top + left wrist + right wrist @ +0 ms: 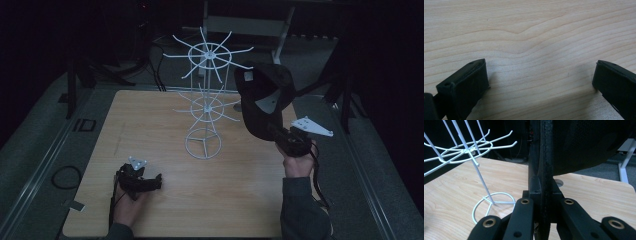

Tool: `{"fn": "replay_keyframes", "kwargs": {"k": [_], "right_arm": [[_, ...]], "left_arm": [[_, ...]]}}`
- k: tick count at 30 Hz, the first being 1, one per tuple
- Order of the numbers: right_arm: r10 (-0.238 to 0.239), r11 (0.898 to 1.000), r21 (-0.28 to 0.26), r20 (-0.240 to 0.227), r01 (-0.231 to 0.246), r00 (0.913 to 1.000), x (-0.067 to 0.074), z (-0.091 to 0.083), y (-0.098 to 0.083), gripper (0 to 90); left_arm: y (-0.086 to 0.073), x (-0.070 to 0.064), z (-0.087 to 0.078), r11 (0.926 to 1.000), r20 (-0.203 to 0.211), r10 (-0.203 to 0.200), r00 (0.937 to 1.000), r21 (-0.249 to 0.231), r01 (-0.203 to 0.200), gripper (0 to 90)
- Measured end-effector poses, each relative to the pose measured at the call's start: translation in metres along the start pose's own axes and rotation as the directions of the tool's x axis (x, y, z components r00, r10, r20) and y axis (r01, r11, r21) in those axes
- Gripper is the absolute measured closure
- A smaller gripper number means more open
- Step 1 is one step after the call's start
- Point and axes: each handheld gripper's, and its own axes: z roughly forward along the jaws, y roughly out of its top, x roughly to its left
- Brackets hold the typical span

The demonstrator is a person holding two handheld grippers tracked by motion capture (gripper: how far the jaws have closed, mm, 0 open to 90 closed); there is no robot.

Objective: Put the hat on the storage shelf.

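A black cap (262,97) is held aloft by its brim in the closed right gripper (280,136), beside a white wire rack (207,102). The left gripper (155,181), spread wide, is rested on the wooden table (150,125); dark surroundings are seen.

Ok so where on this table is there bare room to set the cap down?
Bare wood lies left of the white wire rack, and along the near edge between the left gripper and right gripper. It is crowded around the rack's base ring, beside the held cap.
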Motion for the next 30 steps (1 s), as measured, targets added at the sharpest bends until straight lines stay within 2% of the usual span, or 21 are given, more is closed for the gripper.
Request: {"fn": "replay_keyframes", "kwargs": {"k": [30], "right_arm": [[-0.019, 0.999, -0.044, 0.013, 0.02, 0.9997, 0.0, -0.007, 0.015, 86.5]], "left_arm": [[0.0, 0.0, 0.0, 1.0, 0.0, 0.002, 1.0, -0.001, -0.002, 0.2]]}}
